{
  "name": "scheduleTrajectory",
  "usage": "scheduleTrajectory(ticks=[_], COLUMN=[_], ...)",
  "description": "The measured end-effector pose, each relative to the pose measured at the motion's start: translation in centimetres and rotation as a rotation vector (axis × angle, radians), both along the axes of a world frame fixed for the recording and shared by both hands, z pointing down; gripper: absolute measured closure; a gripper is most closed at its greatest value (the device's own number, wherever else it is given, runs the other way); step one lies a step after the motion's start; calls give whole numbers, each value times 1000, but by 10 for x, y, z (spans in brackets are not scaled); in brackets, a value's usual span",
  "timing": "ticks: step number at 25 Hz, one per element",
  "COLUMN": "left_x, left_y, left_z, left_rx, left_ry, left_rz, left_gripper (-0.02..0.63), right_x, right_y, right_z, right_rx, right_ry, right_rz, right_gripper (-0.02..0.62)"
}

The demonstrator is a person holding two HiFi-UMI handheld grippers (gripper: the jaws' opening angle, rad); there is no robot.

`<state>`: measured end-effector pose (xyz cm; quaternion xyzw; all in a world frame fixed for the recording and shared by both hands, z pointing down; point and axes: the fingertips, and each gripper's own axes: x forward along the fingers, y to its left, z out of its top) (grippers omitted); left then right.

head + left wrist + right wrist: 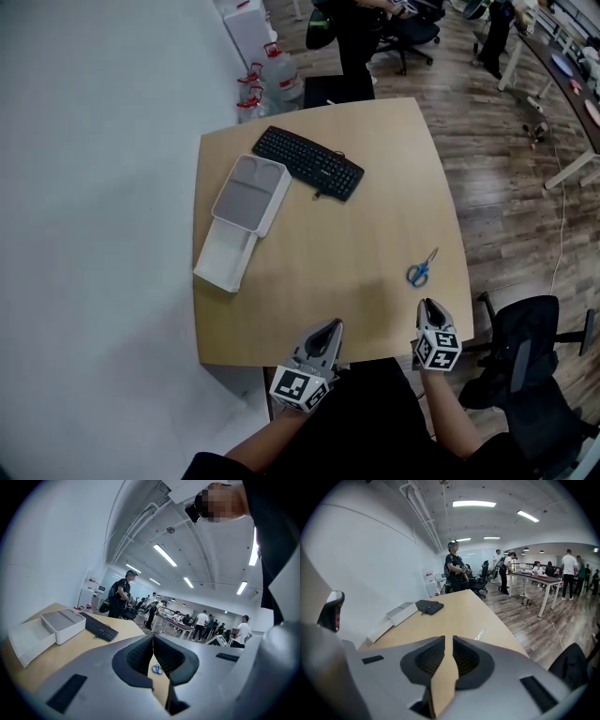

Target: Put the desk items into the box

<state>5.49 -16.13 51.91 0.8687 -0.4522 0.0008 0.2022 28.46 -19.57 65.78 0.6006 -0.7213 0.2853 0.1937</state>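
On the wooden table (375,187) lie blue-handled scissors (421,270) near the right edge, a black keyboard (309,161) at the far side, and a white box (251,192) resting on a white tray part (225,255) at the left. My left gripper (335,323) hovers at the near edge, its tips together with nothing in them. My right gripper (424,302) sits just short of the scissors, with a narrow gap between its tips and nothing in it. The left gripper view shows its jaws (153,636) and the scissors (157,669) beyond them. The right gripper view shows its jaws (445,638).
A person (352,37) stands past the table's far edge, next to water bottles (272,75) on the floor. A black office chair (525,366) stands at the near right. A white wall runs along the left. More desks and people fill the room behind.
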Motion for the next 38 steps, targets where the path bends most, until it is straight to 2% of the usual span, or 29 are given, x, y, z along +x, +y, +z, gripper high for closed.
scheduleTrajectory(ticks=[1,2,9,18,20,22,26,30,34,38], left_x=[4,8,16,9,12,20,20,2,-30,-61], left_y=[-6,-12,-42,-61,-61,-61,-66,-68,-67,-62], left_z=[1,3,21,37,36,27,19,22,25,22], left_rx=[-6,-11,-77,-137,-138,-106,-42,-45,-76,-69], left_ry=[0,-3,-59,-82,-76,-59,-47,-19,-1,11], left_rz=[8,17,29,-53,-36,12,57,32,-20,-54], left_gripper=[591,591,591,591,591,591,591,591,591,591], right_x=[2,5,20,32,32,33,38,39,43,39], right_y=[-7,-14,-51,-74,-74,-74,-79,-78,-78,-79], right_z=[10,20,91,150,154,157,159,161,160,148], right_rx=[-19,-39,-185,-339,-354,-357,-358,-367,-377,-353], right_ry=[-6,-12,-67,-108,-123,-118,-44,3,22,56], right_rz=[5,14,105,268,312,344,376,382,386,374], right_gripper=[467,453,434,388,388,391,428,442,453,454])
